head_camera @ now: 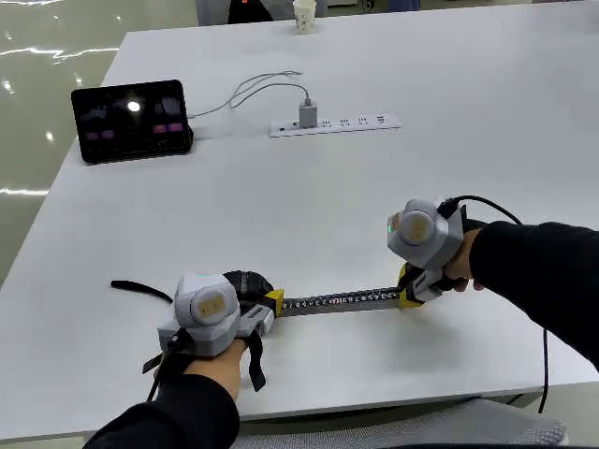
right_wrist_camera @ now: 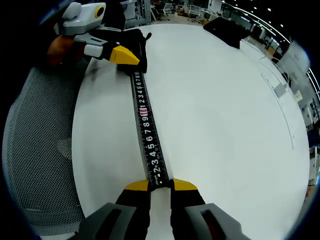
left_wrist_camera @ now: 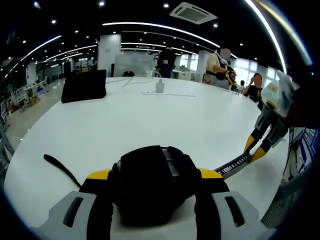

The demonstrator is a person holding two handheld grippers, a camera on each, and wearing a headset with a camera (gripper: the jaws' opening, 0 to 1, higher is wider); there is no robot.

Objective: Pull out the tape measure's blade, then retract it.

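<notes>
At the near edge of the white surface (head_camera: pixel 309 215), the left claw (head_camera: pixel 270 307) is clamped around the black tape measure case (left_wrist_camera: pixel 152 182). A black strap (head_camera: pixel 140 288) lies just to its left. The numbered blade (right_wrist_camera: pixel 147 130) lies flat, drawn out to the right claw (right_wrist_camera: pixel 160 186), which pinches its tip. Farther off and well apart sit a power strip (head_camera: pixel 335 124), a tablet (head_camera: pixel 131 120) and a paper cup (head_camera: pixel 304 14).

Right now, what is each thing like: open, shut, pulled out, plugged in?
Left hand-held gripper, shut on the tape measure case.
Right hand-held gripper, shut on the blade tip.
Blade, pulled partway out, stretched between the grippers.
Charger, plugged into the power strip.
Tablet, propped up, screen dim.
Paper cup, upright.
</notes>
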